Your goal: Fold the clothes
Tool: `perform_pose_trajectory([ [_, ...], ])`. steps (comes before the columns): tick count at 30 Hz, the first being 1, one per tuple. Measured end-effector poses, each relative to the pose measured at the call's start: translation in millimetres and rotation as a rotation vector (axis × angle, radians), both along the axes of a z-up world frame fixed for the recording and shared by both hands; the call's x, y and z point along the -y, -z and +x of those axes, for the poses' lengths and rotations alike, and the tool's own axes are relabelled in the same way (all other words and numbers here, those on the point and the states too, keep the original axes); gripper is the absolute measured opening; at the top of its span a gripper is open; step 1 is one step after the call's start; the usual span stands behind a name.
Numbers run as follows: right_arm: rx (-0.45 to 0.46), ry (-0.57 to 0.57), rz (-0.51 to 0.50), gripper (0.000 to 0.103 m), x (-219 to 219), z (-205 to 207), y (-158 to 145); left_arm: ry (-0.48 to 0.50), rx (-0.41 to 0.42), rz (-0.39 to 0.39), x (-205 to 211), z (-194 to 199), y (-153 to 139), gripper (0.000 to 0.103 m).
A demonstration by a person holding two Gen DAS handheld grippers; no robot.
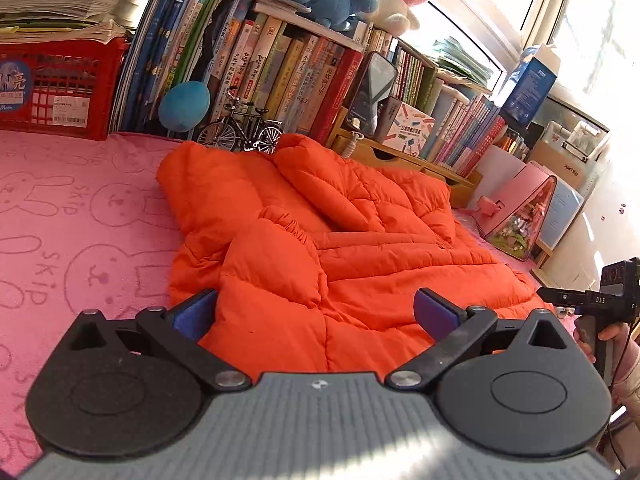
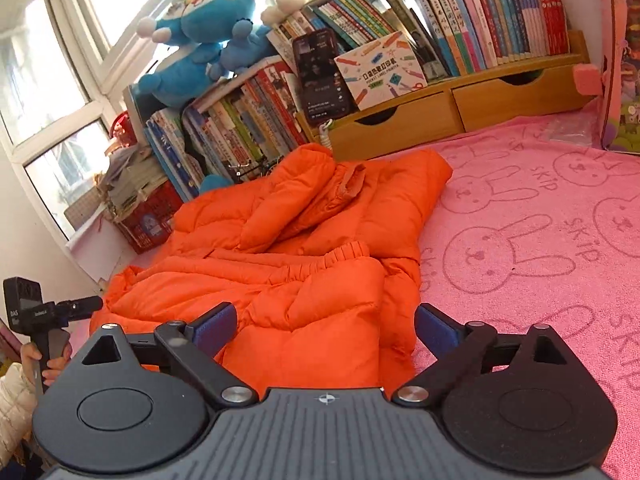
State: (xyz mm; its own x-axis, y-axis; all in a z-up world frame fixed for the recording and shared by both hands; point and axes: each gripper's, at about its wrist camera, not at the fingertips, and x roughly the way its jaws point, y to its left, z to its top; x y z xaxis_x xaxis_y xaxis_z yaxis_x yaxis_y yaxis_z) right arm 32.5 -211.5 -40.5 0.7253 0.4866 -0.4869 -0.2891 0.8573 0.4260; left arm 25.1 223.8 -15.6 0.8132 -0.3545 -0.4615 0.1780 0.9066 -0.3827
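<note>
An orange puffer jacket [image 1: 320,232] lies crumpled on the pink rabbit-print towel [image 1: 80,220], its sleeves folded over the body. My left gripper [image 1: 316,312] is open at the jacket's near edge, blue pads wide apart with fabric lying between them untouched. In the right wrist view the same jacket [image 2: 304,240] spreads ahead, an elastic cuff across its middle. My right gripper [image 2: 326,322] is open too, with the jacket's near corner between its pads and not pinched. Each view shows the other gripper at its edge, held by a hand [image 2: 44,364].
Rows of books [image 1: 280,68] and a wooden drawer shelf [image 2: 460,108] line the far side. A red basket [image 1: 60,88], a toy bicycle [image 1: 240,128], a phone [image 2: 324,76], plush toys [image 2: 200,32] and a pink case [image 1: 520,208] stand around the towel.
</note>
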Motion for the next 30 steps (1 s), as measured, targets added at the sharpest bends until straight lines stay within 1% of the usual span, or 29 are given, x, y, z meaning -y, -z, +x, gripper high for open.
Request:
perform_pose_trajectory([
  [2,0.048,-0.023,-0.058,0.097,-11.1,-3.4,-1.1,-0.005,0.042,0.008,2.6,2.5,-0.1,0.103],
  [3,0.065,-0.023,-0.081,0.098,-15.2,-3.0,-1.7,-0.01,0.044,0.012,3.0,5.2,0.3,0.103],
  [5,0.084,-0.018,-0.121,0.1,-22.8,0.4,-2.7,-0.008,0.019,0.019,3.8,11.1,2.1,0.103],
  [7,0.078,-0.028,-0.117,0.1,-26.0,5.9,-1.8,-0.007,-0.022,0.042,5.5,17.7,4.9,0.103],
  [8,0.072,-0.035,-0.111,0.1,-27.1,9.0,-1.0,-0.023,-0.022,0.068,7.3,17.7,6.5,0.101],
  [10,0.036,-0.052,-0.079,0.102,-28.3,16.0,3.1,-0.053,-0.002,0.106,8.9,15.4,8.7,0.095],
  [12,0.006,-0.045,-0.06,0.103,-29.2,21.1,7.9,-0.065,0.02,0.087,6.6,13.7,10.4,0.092],
  [14,-0.021,-0.039,-0.043,0.103,-30.2,25.7,11.9,-0.068,0.026,0.05,4.0,13.7,11.4,0.084],
  [15,-0.03,-0.036,-0.038,0.102,-30.6,27.0,12.4,-0.077,0.031,0.049,4.2,13.0,10.6,0.075],
  [16,-0.038,-0.033,-0.033,0.097,-31.1,28.3,12.9,-0.085,0.036,0.047,4.4,12.4,9.9,0.062],
  [17,-0.047,-0.027,-0.026,0.068,-31.2,28.8,12.4,-0.094,0.042,0.046,4.6,11.7,9.1,0.054],
  [18,-0.051,-0.009,-0.023,0.038,-31.0,27.5,9.9,-0.11,0.047,0.048,4.8,10.0,7.8,0.04],
  [19,-0.043,0.015,-0.034,0.034,-31.4,24.5,6.0,-0.137,0.052,0.054,5.0,6.8,5.6,0.028],
  [20,-0.027,0.033,-0.051,0.031,-32.2,20.7,1.5,-0.158,0.064,0.047,4.2,1.9,2.4,0.024],
  [21,-0.005,0.045,-0.064,0.027,-32.6,15.6,-4.6,-0.171,0.087,0.02,1.8,-5.6,-2.5,0.02],
  [22,0.025,0.05,-0.073,0.025,-33.2,8.7,-13.1,-0.18,0.114,-0.004,-0.4,-12.5,-8.3,0.018],
  [24,0.088,0.058,-0.097,0.022,-34.9,-3.0,-31.8,-0.188,0.178,-0.032,-3.6,-23.4,-23.8,0.017],
  [26,0.158,0.067,-0.128,0.021,-38.5,-10.3,-54.8,-0.187,0.236,-0.027,-3.5,-25.5,-43.9,0.017],
  [28,0.228,0.079,-0.161,0.021,-44.4,-10.1,-78.4,-0.184,0.29,-0.002,-2.6,-16.5,-64.9,0.017],
  [30,0.278,0.092,-0.194,0.021,-50.0,3.5,-96.8,-0.178,0.325,0.04,-2.4,2.5,-82.4,0.017],
])
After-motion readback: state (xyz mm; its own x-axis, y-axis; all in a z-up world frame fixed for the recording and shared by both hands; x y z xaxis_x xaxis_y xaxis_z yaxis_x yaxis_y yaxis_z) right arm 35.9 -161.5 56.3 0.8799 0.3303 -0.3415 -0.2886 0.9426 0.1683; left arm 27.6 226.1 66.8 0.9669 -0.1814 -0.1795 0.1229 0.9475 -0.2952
